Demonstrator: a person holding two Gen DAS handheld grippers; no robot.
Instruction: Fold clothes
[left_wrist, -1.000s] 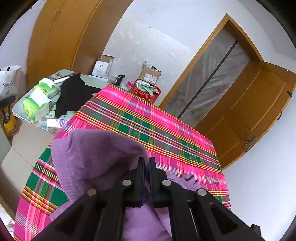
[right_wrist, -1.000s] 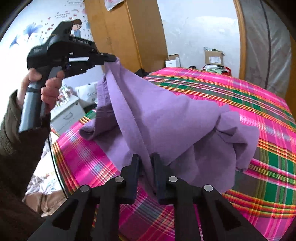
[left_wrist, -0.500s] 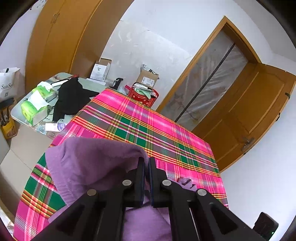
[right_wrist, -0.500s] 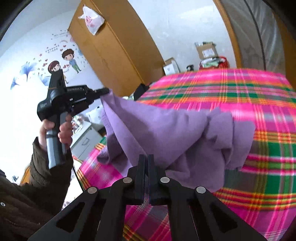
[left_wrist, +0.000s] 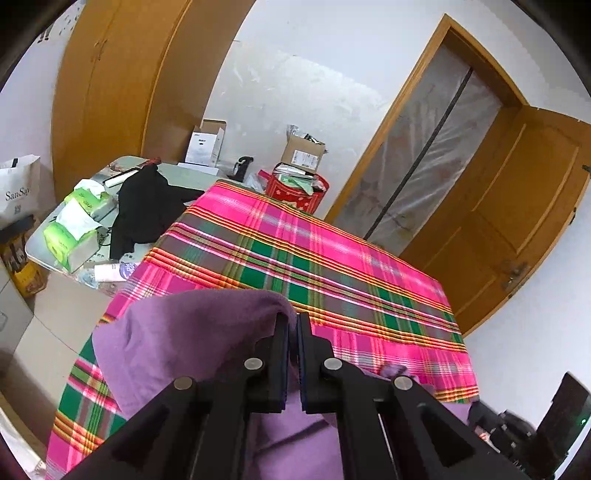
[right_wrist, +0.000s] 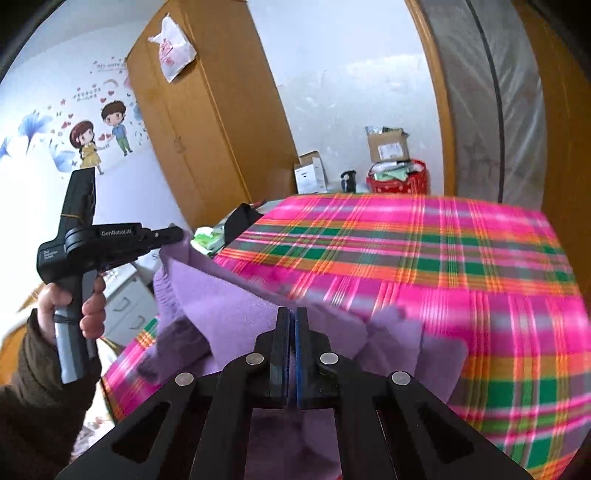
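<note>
A purple garment (left_wrist: 177, 343) hangs between my two grippers above a table covered with a pink, green and orange plaid cloth (left_wrist: 314, 266). My left gripper (left_wrist: 292, 321) is shut on the garment's upper edge; it also shows in the right wrist view (right_wrist: 177, 233), held at the left by a hand. My right gripper (right_wrist: 292, 314) is shut on another edge of the purple garment (right_wrist: 236, 314), which droops onto the plaid cloth (right_wrist: 443, 266) below.
A side table (left_wrist: 177, 173) behind the plaid cloth holds green tissue packs (left_wrist: 70, 236), a black garment (left_wrist: 147, 206) and boxes (left_wrist: 205, 142). A red basket (left_wrist: 295, 188), a wardrobe (right_wrist: 207, 122) and a wooden door (left_wrist: 517, 221) stand around.
The right gripper closed on the purple garment and lifted its edge. Both grippers rose, drawing the garment up off the plaid cloth.
</note>
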